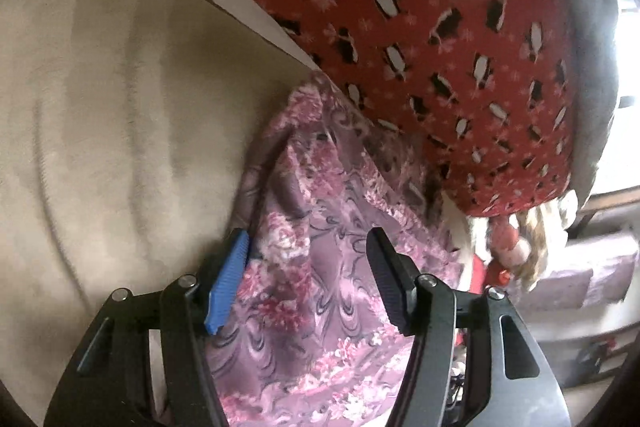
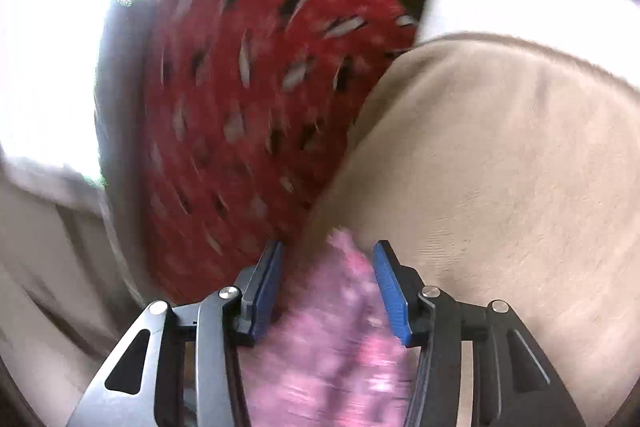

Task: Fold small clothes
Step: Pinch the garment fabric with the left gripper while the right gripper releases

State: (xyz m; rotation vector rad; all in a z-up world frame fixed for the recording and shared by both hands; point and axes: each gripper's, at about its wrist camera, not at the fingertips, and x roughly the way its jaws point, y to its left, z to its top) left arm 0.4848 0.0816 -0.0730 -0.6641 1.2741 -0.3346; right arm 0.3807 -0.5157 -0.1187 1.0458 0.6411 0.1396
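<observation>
1. Two grippers show, each in its own wrist view, and both stand over the same pink-and-mauve floral cloth (image 1: 320, 267).
2. Left gripper (image 1: 308, 281): its jaws stand apart at a middling width. The floral cloth lies between and under them. The blue pad (image 1: 226, 287) on the left finger sits at the cloth's left edge, and the dark right pad clears the fabric, so nothing is pinched.
3. Right gripper (image 2: 328, 291): its jaws are also parted, about half way. A blurred fold of the floral cloth (image 2: 340, 327) runs up between the two blue pads; whether either pad touches it cannot be told through the blur, and no squeeze shows.
4. The floral cloth lies crumpled on a beige fleece blanket (image 1: 100, 127), which spreads to the left in the left wrist view and to the right in the right wrist view.
5. Just beyond the floral cloth lies a red fabric with a black-and-white penguin print (image 1: 440, 27), its near edge touching or overlapping the cloth's far end.
6. Far right in the left wrist view sits blurred clutter, too unclear to name.
</observation>
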